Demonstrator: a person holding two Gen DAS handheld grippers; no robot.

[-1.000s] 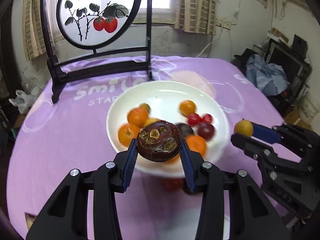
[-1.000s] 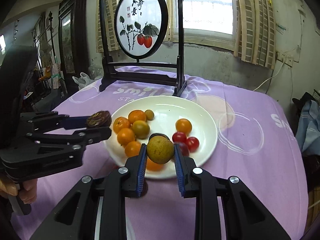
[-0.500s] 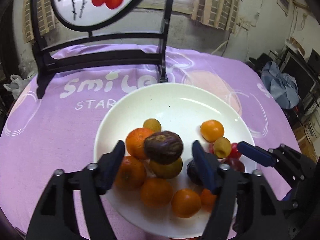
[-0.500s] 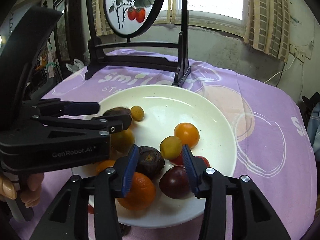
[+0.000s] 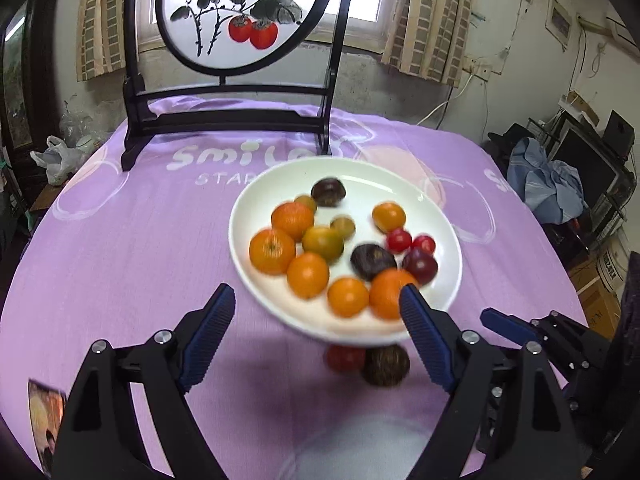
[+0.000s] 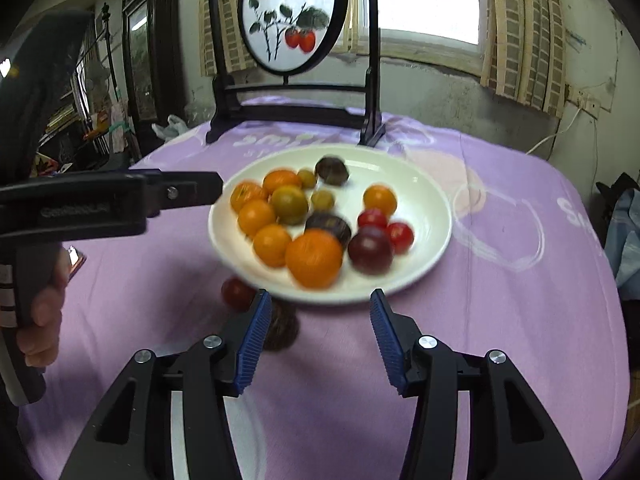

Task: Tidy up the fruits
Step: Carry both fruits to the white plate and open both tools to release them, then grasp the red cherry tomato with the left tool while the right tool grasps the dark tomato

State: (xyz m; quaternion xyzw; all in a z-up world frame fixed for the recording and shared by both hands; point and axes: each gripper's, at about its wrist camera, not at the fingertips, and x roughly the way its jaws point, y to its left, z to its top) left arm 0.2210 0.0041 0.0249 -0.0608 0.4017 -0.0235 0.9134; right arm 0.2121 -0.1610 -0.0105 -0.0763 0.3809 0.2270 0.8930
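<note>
- Fruits, small, round and smooth-skinned, orange, red, yellow-green and dark purple, lie in the shallow white ceramic plate (image 5: 448, 236) on the purple tablecloth (image 5: 120, 264); we see a red fruit (image 6: 237, 293) and a dark brown one (image 5: 385, 365) left on the cloth by its near rim, partly hidden.
- We read "smil" and "STAR" in white on the cloth; the plate cuts off the rest.
- Left gripper (image 5: 316, 322): ribbed blue pads wide apart, empty. We read "GenRobot.AI", blurred, on its side.
- Right gripper (image 6: 316, 340): jaws likewise apart, empty.
- Behind stands a black-framed round painted screen (image 5: 234, 14).
</note>
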